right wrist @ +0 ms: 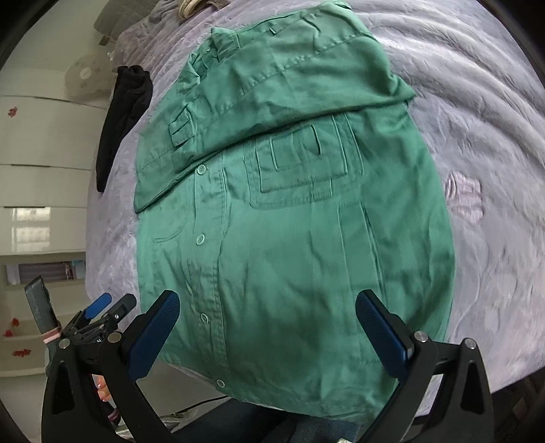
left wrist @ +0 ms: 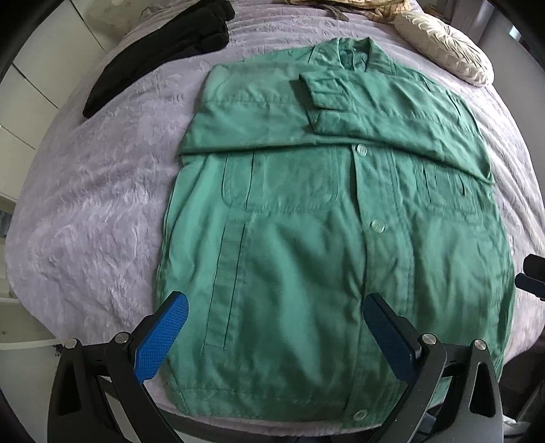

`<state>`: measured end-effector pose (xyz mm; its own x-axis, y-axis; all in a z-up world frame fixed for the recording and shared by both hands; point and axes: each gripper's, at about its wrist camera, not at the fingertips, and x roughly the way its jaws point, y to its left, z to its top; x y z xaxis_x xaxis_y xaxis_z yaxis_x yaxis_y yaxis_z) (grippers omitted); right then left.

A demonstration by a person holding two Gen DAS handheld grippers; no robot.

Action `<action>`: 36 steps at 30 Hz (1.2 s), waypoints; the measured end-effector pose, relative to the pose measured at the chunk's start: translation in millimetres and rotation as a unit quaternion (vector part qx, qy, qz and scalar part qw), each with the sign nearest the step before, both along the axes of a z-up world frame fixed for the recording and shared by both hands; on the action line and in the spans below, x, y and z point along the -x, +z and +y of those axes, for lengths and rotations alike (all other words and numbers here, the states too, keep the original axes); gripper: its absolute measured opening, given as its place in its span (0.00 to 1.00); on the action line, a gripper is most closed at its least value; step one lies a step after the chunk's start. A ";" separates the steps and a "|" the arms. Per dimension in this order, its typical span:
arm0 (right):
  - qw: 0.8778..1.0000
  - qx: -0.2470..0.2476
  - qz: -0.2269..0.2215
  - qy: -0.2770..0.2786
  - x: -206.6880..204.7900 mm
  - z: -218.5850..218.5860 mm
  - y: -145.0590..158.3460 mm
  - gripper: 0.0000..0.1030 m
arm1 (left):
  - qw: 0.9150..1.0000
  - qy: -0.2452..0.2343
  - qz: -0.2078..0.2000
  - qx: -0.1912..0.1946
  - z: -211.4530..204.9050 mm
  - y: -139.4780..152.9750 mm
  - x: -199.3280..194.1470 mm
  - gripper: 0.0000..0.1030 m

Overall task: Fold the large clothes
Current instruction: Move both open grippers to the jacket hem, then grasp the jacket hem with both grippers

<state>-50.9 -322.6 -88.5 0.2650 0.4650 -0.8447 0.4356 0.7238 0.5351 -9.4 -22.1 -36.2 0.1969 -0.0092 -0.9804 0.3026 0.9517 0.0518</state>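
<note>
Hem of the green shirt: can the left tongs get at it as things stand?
Probably yes. The left tongs are open, poised over the shirt close to its hem, with nothing lying on the hem or between.

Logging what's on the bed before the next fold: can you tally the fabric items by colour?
Green: 1, the green shirt, sleeves already folded across its chest
Black: 1, the black garment lying apart from the shirt
Cream: 1, the round cushion near the collar
Beige, partly cut off at the far edge: 1, the knit item
Total: 4, all on the lilac bedspread
</note>
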 end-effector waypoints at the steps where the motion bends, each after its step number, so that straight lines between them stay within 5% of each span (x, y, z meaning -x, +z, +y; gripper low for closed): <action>1: 1.000 0.001 0.001 -0.001 2.9 4.3 -1.1 1.00 | 1.000 -0.002 0.003 0.002 5.6 -3.3 2.6 1.00; 15: 0.998 -0.009 0.033 -0.055 86.1 61.8 -22.4 1.00 | 0.999 -0.003 0.043 -0.001 104.3 -44.6 42.3 1.00; 26: 0.975 0.019 0.029 -0.219 158.4 -15.2 -20.9 1.00 | 0.995 0.013 0.080 0.061 154.5 -73.3 47.9 1.00; 36: 0.956 -0.087 0.024 -0.279 183.7 -25.5 -75.4 1.00 | 0.985 0.028 0.128 0.108 152.7 -103.0 45.8 1.00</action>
